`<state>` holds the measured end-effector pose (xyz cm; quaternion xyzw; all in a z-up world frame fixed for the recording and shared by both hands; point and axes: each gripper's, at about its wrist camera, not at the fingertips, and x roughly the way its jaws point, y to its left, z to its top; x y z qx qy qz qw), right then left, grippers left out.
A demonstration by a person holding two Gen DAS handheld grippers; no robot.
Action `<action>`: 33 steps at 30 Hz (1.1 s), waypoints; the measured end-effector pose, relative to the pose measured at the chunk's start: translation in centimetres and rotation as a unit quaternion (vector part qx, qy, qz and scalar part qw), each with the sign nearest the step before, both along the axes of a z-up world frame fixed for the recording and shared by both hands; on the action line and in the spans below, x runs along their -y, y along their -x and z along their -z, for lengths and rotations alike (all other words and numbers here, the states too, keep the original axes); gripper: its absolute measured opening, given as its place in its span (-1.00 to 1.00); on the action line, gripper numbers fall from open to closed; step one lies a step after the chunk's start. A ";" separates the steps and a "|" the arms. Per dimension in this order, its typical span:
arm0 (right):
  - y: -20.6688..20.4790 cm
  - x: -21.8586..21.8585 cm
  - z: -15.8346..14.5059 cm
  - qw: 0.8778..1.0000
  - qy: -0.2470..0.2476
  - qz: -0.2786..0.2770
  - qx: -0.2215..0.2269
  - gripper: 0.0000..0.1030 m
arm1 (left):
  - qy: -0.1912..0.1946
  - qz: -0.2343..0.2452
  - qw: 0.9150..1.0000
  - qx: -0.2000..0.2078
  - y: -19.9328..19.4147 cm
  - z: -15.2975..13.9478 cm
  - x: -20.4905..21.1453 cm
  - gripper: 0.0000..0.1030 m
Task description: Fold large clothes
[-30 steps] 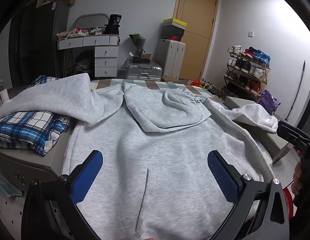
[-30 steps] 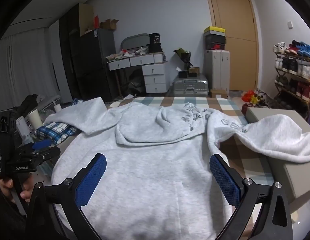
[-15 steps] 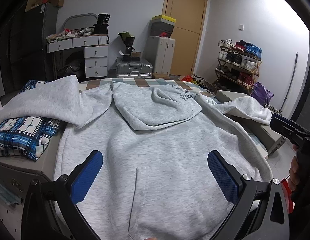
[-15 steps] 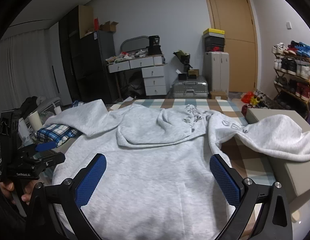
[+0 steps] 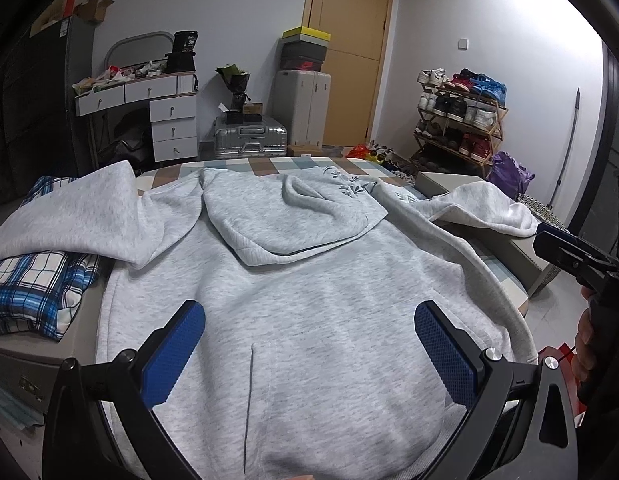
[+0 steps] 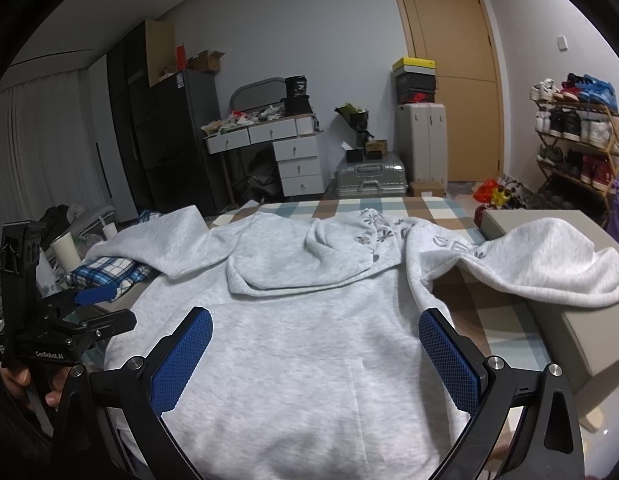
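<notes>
**Left wrist view: hoodie spread flat, hem nearest**

Left wrist view shows the light grey fleece hoodie (image 5: 309, 300) lying front-up on the checked bedspread (image 5: 269, 165), long axis running from lower frame to centre, hood (image 5: 293, 216) farthest, sleeves spread left and right. A blue plaid pillow (image 5: 33, 284) sits at left; a tan door (image 5: 349, 52) and wooden shoe rack (image 5: 457, 120) stand behind. The left gripper (image 5: 309, 356) and right gripper (image 6: 315, 356) hover over the hem, fingers wide apart, empty.

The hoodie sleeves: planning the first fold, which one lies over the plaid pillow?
The left sleeve, draped over the blue plaid pillow; the right sleeve rests on a grey box.
</notes>
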<state>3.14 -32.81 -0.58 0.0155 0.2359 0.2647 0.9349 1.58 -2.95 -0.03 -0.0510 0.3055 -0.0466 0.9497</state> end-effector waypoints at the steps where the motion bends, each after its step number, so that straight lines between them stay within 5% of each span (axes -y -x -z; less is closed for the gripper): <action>1: 0.0 0.0 0.0 1.000 -0.001 0.001 0.000 1.00 | 0.000 0.002 1.000 -0.001 -0.2 0.1 0.0 0.98; 33: -2.1 1.2 1.9 0.999 -0.027 0.007 -0.018 1.00 | -0.032 -0.001 0.999 -0.030 -1.9 0.9 0.6 0.98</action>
